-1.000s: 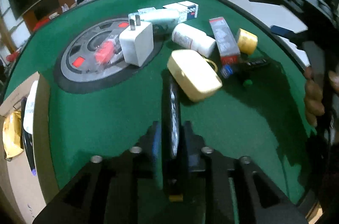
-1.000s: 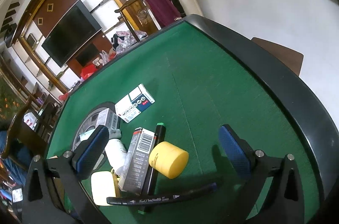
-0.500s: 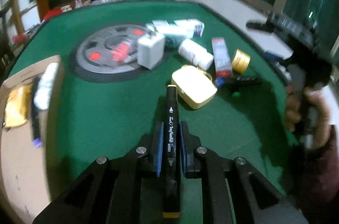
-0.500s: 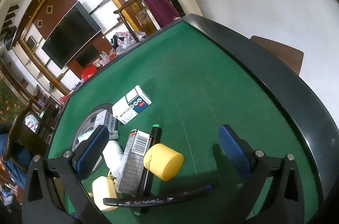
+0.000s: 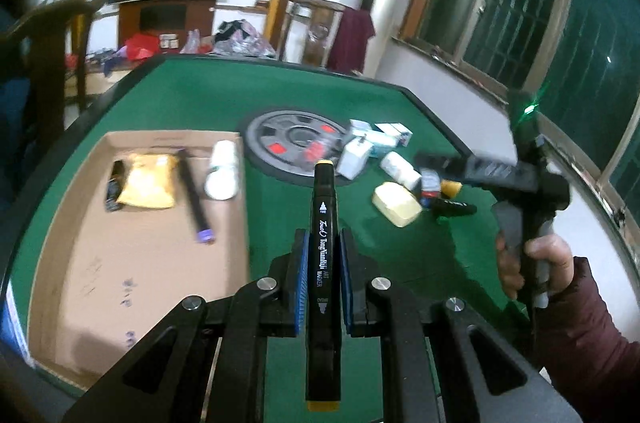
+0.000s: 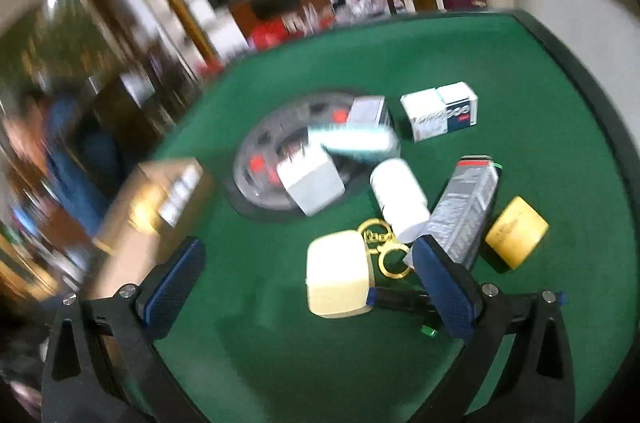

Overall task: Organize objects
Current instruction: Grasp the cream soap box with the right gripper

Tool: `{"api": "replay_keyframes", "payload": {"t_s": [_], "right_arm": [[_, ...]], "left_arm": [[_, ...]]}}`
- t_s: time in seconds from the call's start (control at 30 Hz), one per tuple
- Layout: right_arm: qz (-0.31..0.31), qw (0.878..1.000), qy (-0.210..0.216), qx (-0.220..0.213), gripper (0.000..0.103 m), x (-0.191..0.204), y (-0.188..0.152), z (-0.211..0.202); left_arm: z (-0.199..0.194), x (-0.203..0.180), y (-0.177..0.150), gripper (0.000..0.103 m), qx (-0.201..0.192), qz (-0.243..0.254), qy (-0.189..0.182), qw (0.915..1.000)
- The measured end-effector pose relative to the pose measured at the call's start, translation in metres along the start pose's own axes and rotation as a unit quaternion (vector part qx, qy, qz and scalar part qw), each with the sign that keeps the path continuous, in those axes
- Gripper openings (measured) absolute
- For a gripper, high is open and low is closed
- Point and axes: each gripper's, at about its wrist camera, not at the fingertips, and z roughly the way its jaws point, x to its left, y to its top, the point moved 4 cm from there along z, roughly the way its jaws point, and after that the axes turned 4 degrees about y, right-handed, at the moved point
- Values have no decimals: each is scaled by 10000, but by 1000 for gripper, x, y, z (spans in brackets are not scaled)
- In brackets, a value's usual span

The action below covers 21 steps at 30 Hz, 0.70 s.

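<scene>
My left gripper [image 5: 323,263] is shut on a black art marker [image 5: 323,207] with yellow ends, held above the green table [image 5: 200,95]. To its left lies an open cardboard box [image 5: 80,263] holding a gold packet [image 5: 148,179], a purple-capped pen [image 5: 196,203] and a white bottle [image 5: 222,169]. My right gripper [image 6: 306,251] is open above the pile, its blue pads [image 6: 444,287] wide apart. A cream case [image 6: 338,273] lies below and between them. A black marker with a blue cap [image 6: 400,299] lies just behind the right pad.
The pile includes a gold key ring [image 6: 384,247], white bottle [image 6: 398,195], grey barcode box [image 6: 466,207], yellow roll [image 6: 516,231], white charger [image 6: 312,183] and small boxes [image 6: 440,115]. A round grey hub [image 5: 292,139] sits mid-table. A hand [image 5: 536,263] holds the right gripper.
The left gripper closed on the marker, lifted it off the felt and swung left, bringing the box into view. The right gripper swung left and rolled over the pile.
</scene>
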Motion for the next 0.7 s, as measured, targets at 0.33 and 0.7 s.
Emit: {"api": "replay_keyframes", "payload": {"t_s": [0.33,0.7], "right_arm": [[-895,9750,-1605,1249,47,10,-19,68],[194,9980,-322,515,45,20,-19,20]], "left_arm": [[-2,66,-20,11,-9,-706,195,9973],[-6,102,-22,11,-110,-925,351,9950]]}}
